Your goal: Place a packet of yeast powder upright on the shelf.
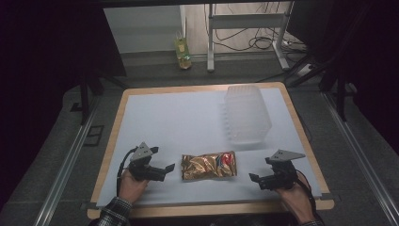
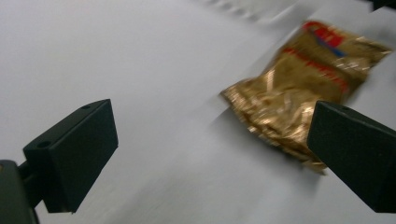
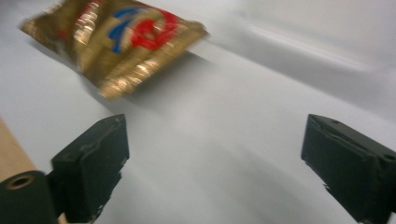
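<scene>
A: What was seen from the high view, and why were things set out that way?

B: A crinkled gold foil snack packet with red and blue print (image 1: 208, 165) was laid flat near the front edge of the white-covered wooden table (image 1: 179, 117), between the two claws. The left claw (image 1: 167, 168) was held just to its left, the right claw (image 1: 254, 179) somewhat farther off on its right, both pointed inward. That flanking was judged to be a readying for a pick-up from either end. A clear ribbed plastic container (image 1: 247, 114) was left well apart toward the back right, possibly as the place meant for the packet.

A: And from the left gripper view?

B: The left claw (image 2: 210, 149) was seen spread wide, with nothing clamped. The packet (image 2: 299, 88) was shown ahead and to the right, its near corner partly hidden behind the right-hand jaw; whether it was touched could not be told because of blur.

A: And from the right gripper view?

B: The right claw (image 3: 215, 163) was likewise found wide apart and empty. The packet (image 3: 116, 42) was lying farther off at the upper left, its creased gold film and red-and-blue logo caught by the light.
</scene>
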The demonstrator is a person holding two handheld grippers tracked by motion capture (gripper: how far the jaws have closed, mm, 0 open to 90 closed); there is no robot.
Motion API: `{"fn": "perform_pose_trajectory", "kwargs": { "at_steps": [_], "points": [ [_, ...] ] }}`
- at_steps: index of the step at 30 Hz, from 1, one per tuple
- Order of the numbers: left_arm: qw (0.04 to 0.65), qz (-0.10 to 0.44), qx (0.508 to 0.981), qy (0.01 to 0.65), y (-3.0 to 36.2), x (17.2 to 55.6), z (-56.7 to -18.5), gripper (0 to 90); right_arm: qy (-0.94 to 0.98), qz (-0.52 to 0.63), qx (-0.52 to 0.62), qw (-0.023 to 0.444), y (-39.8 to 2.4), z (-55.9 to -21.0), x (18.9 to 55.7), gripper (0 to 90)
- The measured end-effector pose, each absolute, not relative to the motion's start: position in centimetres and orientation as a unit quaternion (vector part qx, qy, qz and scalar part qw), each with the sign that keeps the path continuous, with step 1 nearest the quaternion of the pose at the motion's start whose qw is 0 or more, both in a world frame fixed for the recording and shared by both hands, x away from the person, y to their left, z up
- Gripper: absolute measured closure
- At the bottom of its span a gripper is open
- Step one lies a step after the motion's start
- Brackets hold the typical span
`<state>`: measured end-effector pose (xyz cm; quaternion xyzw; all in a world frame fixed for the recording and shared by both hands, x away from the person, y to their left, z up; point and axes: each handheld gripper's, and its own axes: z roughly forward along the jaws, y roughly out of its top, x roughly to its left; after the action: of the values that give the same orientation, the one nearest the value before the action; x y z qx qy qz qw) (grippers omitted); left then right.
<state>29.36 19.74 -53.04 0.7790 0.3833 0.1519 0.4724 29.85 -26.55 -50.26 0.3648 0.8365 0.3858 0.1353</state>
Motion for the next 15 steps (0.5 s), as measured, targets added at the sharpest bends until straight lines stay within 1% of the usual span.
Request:
{"fn": "perform_pose_trajectory", "kwargs": {
  "at_steps": [2, 6, 8, 10, 15],
  "points": [
    [0.458, 0.166, 0.777, 0.398, 19.97, 29.57, -53.25, 1.1, 0.833, 0.395, 0.361, 0.143, -26.72, -50.11, 30.01, 4.9],
    [0.451, 0.177, 0.773, 0.409, 20.39, 29.69, -53.46, 0.5, 0.828, 0.407, 0.359, 0.137, -26.84, -50.22, 30.09, 3.6],
    [0.451, 0.174, 0.775, 0.408, 20.34, 29.74, -53.51, 0.2, 0.83, 0.403, 0.36, 0.137, -26.76, -50.37, 30.13, 2.2],
    [0.443, 0.172, 0.78, 0.407, 20.14, 29.82, -53.66, 0.1, 0.823, 0.404, 0.368, 0.152, -26.68, -50.34, 30.15, 1.8],
    [0.438, 0.167, 0.783, 0.409, 19.84, 30.01, -53.76, 0.0, 0.82, 0.41, 0.372, 0.146, -26.85, -50.42, 30.25, 1.8]
  ]
}}
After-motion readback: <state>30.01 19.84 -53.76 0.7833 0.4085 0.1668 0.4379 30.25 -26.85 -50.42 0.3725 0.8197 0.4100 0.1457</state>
